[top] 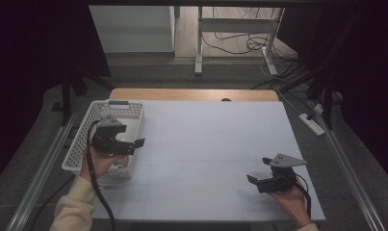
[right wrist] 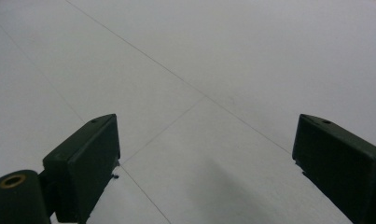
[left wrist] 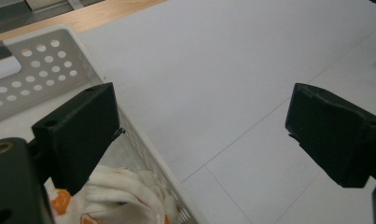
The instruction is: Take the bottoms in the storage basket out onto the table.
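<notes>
Though jaws apart — cloth (left wrist: 125, 193) below, ungripped

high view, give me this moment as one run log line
left tongs: open, over basket rim | right tongs: open, above bare table | cloth: white and orange, in basket, not gripped

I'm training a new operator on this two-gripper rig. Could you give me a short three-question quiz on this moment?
1. True or false: the left gripper is clamped on the cloth.
2. Where does the cloth lie? A) on the white table top B) in the white basket C) between the right gripper's jaws
3. Fill in: the right gripper is held with its jaws ____ over the table top.

Key
1. False: its jaws stand wide apart, one over the basket, one over the table, holding nothing.
2. B
3. open
</notes>
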